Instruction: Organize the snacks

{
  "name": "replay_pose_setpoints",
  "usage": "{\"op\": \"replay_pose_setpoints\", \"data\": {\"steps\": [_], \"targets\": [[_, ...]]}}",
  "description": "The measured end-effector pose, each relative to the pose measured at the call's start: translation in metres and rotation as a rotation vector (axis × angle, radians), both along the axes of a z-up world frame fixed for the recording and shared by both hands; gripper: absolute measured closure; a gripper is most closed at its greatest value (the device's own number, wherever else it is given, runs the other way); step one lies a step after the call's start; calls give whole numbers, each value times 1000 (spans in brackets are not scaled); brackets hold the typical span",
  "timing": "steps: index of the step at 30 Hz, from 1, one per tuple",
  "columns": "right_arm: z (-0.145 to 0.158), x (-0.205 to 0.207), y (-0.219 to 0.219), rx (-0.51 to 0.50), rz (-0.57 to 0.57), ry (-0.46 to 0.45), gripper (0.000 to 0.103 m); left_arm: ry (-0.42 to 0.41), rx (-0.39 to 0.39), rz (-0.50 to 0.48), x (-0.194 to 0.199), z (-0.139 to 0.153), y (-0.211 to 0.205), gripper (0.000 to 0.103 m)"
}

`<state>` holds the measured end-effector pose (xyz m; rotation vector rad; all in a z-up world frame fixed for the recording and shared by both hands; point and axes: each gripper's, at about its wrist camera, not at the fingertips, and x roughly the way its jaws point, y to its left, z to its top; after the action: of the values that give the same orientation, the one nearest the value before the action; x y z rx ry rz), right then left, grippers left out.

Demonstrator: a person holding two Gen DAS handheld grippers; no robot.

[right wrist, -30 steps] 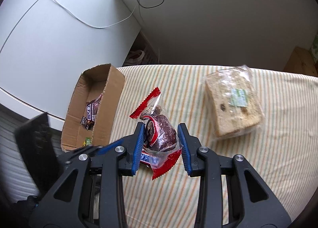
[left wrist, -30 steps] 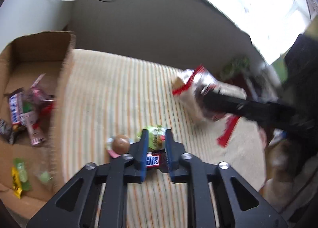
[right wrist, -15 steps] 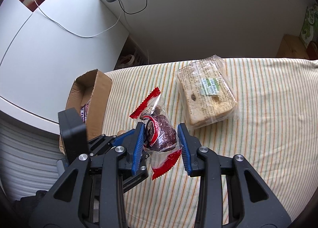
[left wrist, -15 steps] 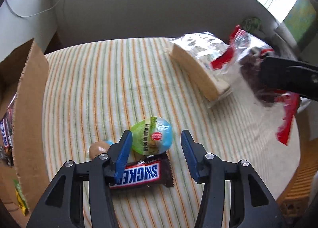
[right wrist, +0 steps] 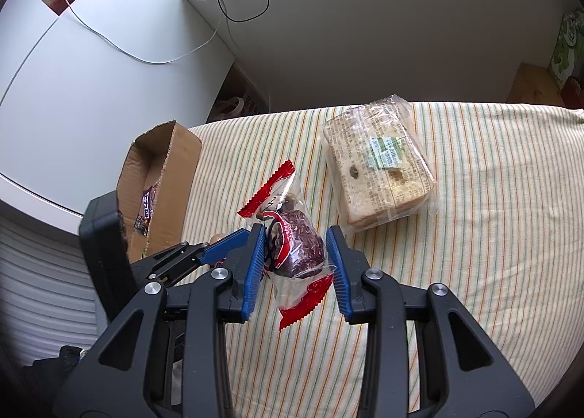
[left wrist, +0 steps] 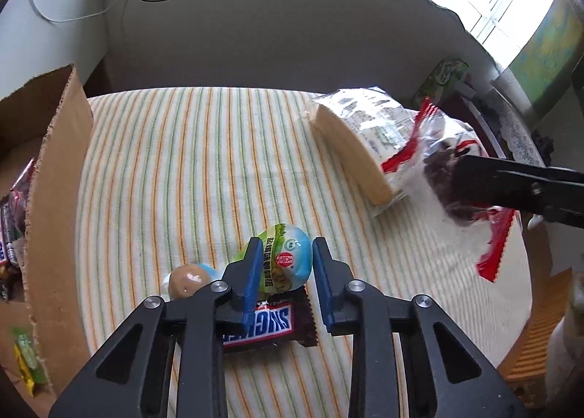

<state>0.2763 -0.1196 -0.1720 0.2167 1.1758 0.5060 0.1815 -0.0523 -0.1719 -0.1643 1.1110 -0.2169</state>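
Above the striped counter (right wrist: 474, 199), right gripper (right wrist: 295, 252) pinches a red-wrapped cake (right wrist: 297, 246); left gripper (left wrist: 283, 264), fingers spread, straddles an egg snack (left wrist: 286, 261). Next: close, then carry both to the box (right wrist: 160, 184).

"SNICKERS" partly readable on brown candy bar wrapper (left wrist: 268, 325); Chinese characters on green-blue egg-shaped pack (left wrist: 286, 261), illegible.

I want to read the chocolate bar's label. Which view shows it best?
The left wrist view: the chocolate bar lies label-up under the left gripper. The right wrist view doesn't show it.
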Motion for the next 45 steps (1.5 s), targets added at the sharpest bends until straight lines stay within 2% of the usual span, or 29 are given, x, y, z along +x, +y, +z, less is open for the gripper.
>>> {"op": "replay_pose_setpoints", "data": {"steps": [3, 9, 12, 17, 21, 25, 29, 33, 37, 40, 44, 45], "targets": [[2, 2, 1, -4, -1, -5, 68, -16, -5, -3, -7, 1, 4, 83], [8, 0, 3, -9, 7, -22, 68, -34, -20, 12, -16, 11, 18, 86], [8, -1, 5, -6, 12, -18, 68, -23, 36, -22, -12, 1, 10, 87], [12, -6, 3, 8, 12, -18, 68, -7, 6, -35, -9, -5, 10, 86], [13, -8, -1, 12, -3, -17, 68, -15, 51, -84, -8, -8, 1, 87], [16, -9, -6, 14, -10, -24, 68, -54, 36, -53, -12, 3, 7, 98], [18, -10, -6, 14, -11, -30, 68, -73, -6, -38, -18, 11, 14, 98], [18, -10, -6, 18, -13, -30, 68, -56, 7, -24, -20, 5, 25, 99], [19, -12, -7, 18, -15, -33, 68, -59, -12, -10, -23, 4, 25, 98], [18, -12, -10, 22, -22, -27, 68, -44, -47, -35, -23, 6, 18, 96], [15, -12, -15, 29, -36, -19, 68, 16, -1, -80, -16, -8, 0, 68], [14, -11, -16, 32, -41, -15, 68, 24, 14, -79, -13, -11, -3, 65]]}}
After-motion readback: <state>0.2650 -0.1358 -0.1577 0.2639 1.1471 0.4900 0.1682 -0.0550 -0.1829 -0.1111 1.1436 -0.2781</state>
